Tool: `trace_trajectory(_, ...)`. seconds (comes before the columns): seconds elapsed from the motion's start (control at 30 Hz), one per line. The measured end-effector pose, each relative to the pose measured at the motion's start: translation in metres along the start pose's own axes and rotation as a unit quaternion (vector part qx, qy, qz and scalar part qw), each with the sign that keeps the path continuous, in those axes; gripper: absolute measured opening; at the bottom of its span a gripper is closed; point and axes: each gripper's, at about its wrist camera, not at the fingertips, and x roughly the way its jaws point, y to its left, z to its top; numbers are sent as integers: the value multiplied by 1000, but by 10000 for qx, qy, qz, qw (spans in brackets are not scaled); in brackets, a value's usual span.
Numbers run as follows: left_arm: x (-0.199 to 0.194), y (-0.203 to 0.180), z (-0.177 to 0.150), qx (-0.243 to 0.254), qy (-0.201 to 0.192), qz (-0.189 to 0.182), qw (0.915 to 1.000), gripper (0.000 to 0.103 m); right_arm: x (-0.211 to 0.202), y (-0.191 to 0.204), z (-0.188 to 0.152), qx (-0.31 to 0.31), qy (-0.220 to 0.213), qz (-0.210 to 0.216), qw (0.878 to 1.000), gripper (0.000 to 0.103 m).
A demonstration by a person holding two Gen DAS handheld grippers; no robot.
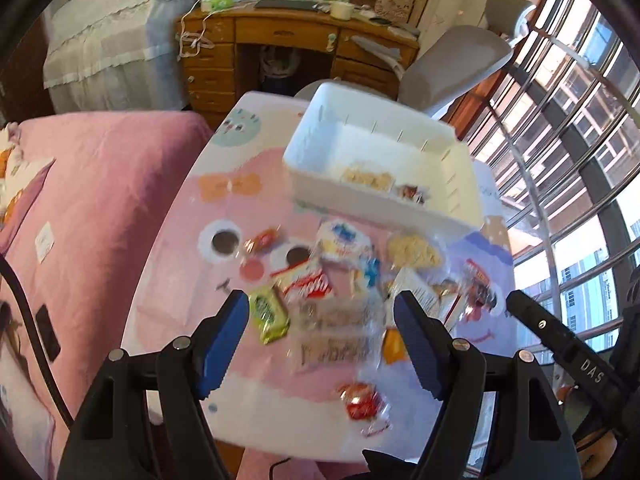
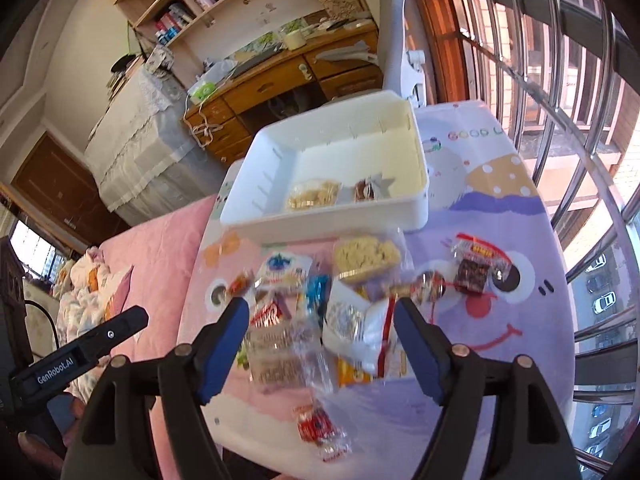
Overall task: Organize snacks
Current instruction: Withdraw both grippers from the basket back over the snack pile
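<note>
Snack packets [image 2: 320, 316] heaped on cartoon tablecloth [image 2: 500, 368], white bin [image 2: 328, 208] behind w/ two packs inside. Left gripper [image 1: 322, 306] & right gripper [image 2: 322, 312]: both jaws apart, empty, over pile.

We see our left gripper [image 1: 322, 304], black arms with blue-padded fingers [image 1: 224, 344], tilted steeply downward, jaws standing wide with nothing pressed between them. Our right gripper [image 2: 322, 308], built alike, points down too, its blue pads [image 2: 418, 350] spread apart, gripping nothing.
</note>
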Motion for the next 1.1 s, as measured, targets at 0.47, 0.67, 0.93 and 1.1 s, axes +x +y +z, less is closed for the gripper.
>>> trace_trajectory(0.47,-7,31,-32,353,224,701,9967,74,16,-8,-43,-231,488,-37,9985,84)
trace_trajectory(0.67,0,44,-26,661,438,616,9949,74,27,4,-56,-419,443,-273,9978,85)
trace_trajectory(0.93,10,65,-8,1631,670,379,9836,75,35,15,-79,74,212,-648,9976,85)
trace_trajectory(1.1,23,78,9,2160,782,39,9732,75,38,26,-99,722,51,-919,9931,85)
